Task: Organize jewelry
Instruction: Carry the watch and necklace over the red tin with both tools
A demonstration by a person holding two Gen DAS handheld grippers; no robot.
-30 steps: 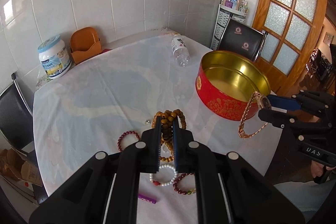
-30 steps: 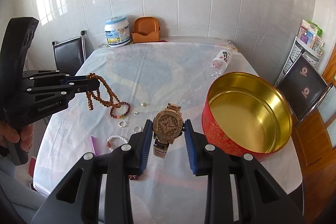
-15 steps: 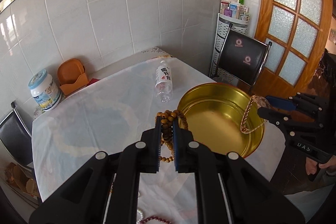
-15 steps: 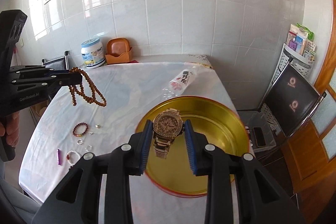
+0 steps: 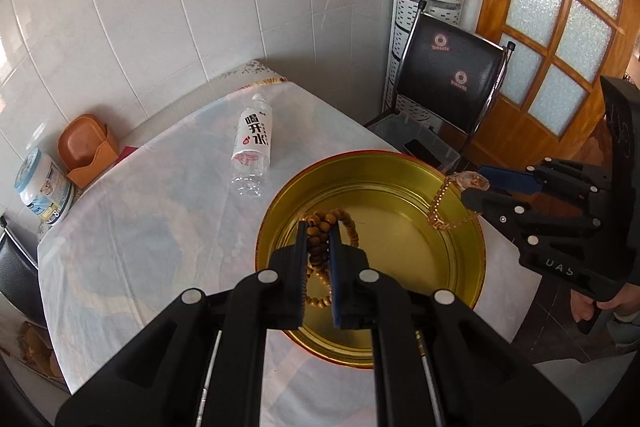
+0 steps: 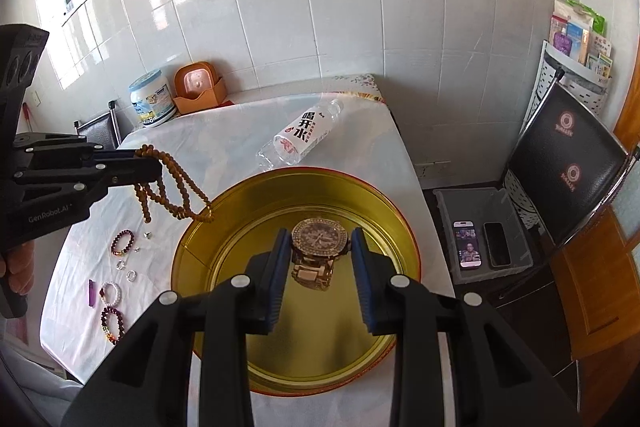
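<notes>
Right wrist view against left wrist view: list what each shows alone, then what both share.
Right wrist only: loose bracelets and rings on the table, two phones in a floor tray.

Left wrist only: the wooden door.

Both: the gold tin, the bottle, the left tongs shut on the bead necklace, the right tongs shut on the watch.

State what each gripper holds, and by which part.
Left gripper: wooden bead necklace, pinched at its upper loops. Right gripper: gold watch, gripped across its case.
</notes>
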